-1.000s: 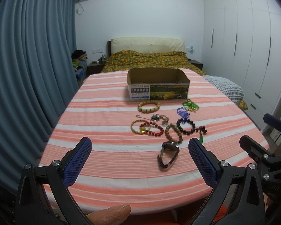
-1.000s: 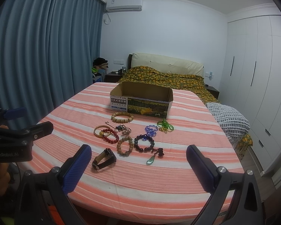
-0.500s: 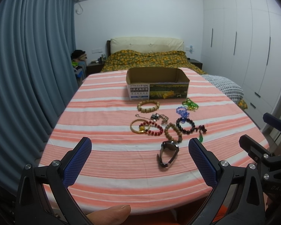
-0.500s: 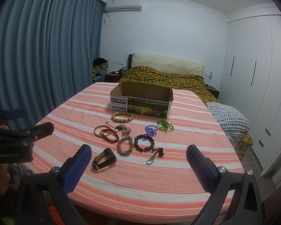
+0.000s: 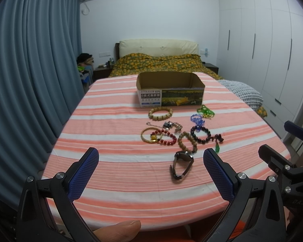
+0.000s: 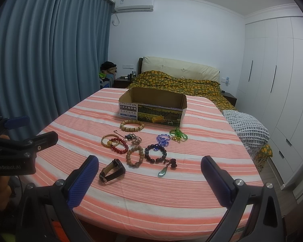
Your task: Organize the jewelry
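Observation:
Several bracelets lie in a loose cluster on the striped tablecloth: a pale wooden one (image 5: 160, 113) nearest the open cardboard box (image 5: 169, 90), a red bead one (image 5: 165, 137), a dark bead one (image 5: 201, 134), a brown bead one (image 5: 186, 141), blue (image 5: 198, 120) and green (image 5: 205, 111) ones. A wristwatch (image 5: 181, 164) lies closest to me. My left gripper (image 5: 151, 173) is open and empty above the table's near edge. My right gripper (image 6: 149, 178) is open and empty too, with the watch (image 6: 112, 170) by its left finger.
The table (image 6: 171, 197) carries an orange and white striped cloth. Blue curtains (image 5: 30, 70) hang on the left, white wardrobes (image 6: 282, 90) stand on the right, a bed (image 5: 161, 64) lies behind the table. The box shows in the right wrist view (image 6: 153, 109).

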`<state>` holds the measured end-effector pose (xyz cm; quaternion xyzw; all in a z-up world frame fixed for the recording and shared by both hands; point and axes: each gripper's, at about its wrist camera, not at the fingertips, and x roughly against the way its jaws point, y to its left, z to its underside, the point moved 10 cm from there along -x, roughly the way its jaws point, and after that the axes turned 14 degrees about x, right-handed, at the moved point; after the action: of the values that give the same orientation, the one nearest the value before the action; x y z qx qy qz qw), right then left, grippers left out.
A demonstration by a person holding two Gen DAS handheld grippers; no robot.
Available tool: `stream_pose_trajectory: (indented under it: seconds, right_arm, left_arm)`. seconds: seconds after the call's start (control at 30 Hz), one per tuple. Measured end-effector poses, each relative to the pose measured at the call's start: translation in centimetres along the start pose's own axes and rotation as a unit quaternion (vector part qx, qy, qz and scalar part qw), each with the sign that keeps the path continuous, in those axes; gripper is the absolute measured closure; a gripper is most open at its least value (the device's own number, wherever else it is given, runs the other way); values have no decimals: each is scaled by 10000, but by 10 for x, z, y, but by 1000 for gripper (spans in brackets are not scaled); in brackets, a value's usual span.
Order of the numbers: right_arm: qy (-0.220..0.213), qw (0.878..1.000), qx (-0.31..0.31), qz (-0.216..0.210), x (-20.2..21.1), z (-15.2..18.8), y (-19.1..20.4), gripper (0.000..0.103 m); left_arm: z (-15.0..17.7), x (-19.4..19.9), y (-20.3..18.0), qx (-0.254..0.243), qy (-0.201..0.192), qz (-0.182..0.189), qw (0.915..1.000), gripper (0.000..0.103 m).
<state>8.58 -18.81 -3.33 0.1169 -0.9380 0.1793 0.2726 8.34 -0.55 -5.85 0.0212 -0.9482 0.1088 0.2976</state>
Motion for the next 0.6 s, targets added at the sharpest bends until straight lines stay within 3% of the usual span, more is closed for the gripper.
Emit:
stream_pose_trajectory:
  seconds: [0.6]
  right_arm:
    - [0,10000,3,7,-1,3,-3,0]
  left_arm:
    - [2,-12,15,82,72,-90,9999,0]
